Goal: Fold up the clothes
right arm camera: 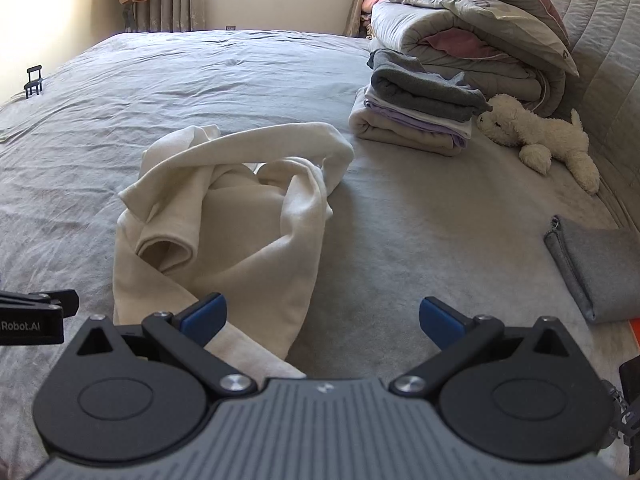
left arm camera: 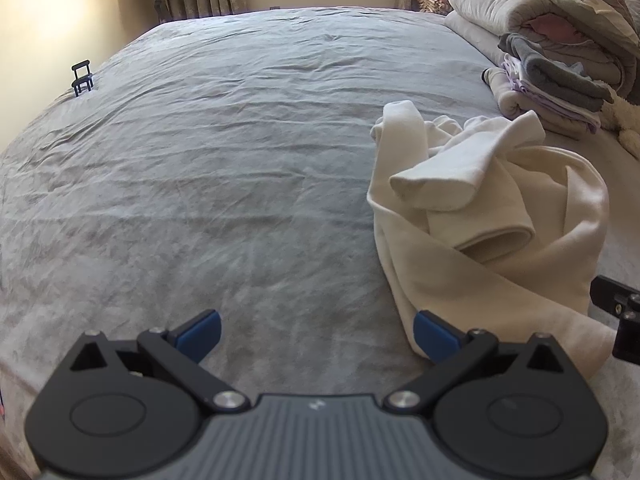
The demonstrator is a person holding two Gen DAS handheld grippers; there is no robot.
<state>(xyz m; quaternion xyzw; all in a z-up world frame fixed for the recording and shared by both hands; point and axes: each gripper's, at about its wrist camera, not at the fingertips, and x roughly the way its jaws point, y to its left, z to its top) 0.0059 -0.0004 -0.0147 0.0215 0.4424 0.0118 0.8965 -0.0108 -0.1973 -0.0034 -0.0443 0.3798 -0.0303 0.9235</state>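
A cream sweatshirt (left arm camera: 492, 216) lies crumpled on the grey bed, sleeves twisted over its body. In the left wrist view it sits to the right, and my left gripper (left arm camera: 316, 334) is open with its right blue pad at the garment's lower hem. In the right wrist view the same cream sweatshirt (right arm camera: 240, 216) lies ahead and left. My right gripper (right arm camera: 322, 320) is open, its left blue pad over the garment's near edge, nothing between the fingers.
A stack of folded clothes (right arm camera: 416, 108) and rolled quilts (right arm camera: 472, 28) stand at the far right of the bed (right arm camera: 200, 80). A white plush dog (right arm camera: 540, 136) lies beside them. A grey pouch (right arm camera: 596, 268) rests at right. A small black stand (left arm camera: 82, 76) sits far left.
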